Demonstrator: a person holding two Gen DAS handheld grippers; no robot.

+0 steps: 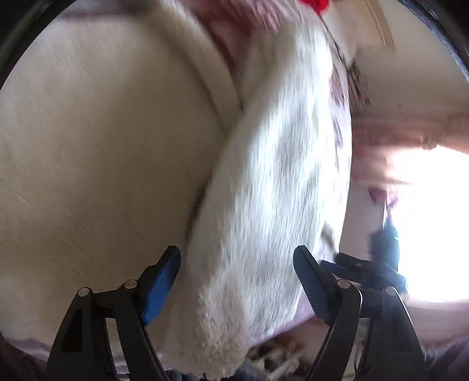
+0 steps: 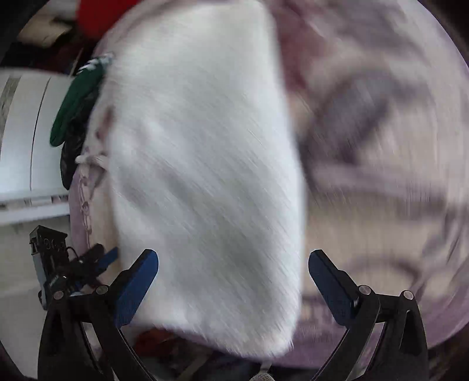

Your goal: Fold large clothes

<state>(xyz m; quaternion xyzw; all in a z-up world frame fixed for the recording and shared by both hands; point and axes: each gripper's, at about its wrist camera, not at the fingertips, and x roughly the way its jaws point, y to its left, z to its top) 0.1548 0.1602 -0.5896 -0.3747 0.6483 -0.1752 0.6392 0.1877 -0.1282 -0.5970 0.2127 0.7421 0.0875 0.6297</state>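
Hanging between the spread blue pads of the left gripper, a white fleecy garment runs as a long band from the top of the left wrist view down to its bottom edge, where the nap shows clearly; higher up it is smeared by motion blur. The jaws stand wide apart on either side of the cloth and neither pad can be seen pressing it. To the left of the band lies a broad cream cloth surface, with a seam or folded edge curving along where the two meet. A pinkish striped fabric and a scrap of red show at the top edge.

In the right wrist view the right gripper is likewise spread, its pads flanking the lower end of the same white garment, which covers the middle of the picture. It lies over a mauve patterned bedcover, badly blurred, that fills the right side. At the bedcover's left edge a dark green item rests beside a white panelled surface.
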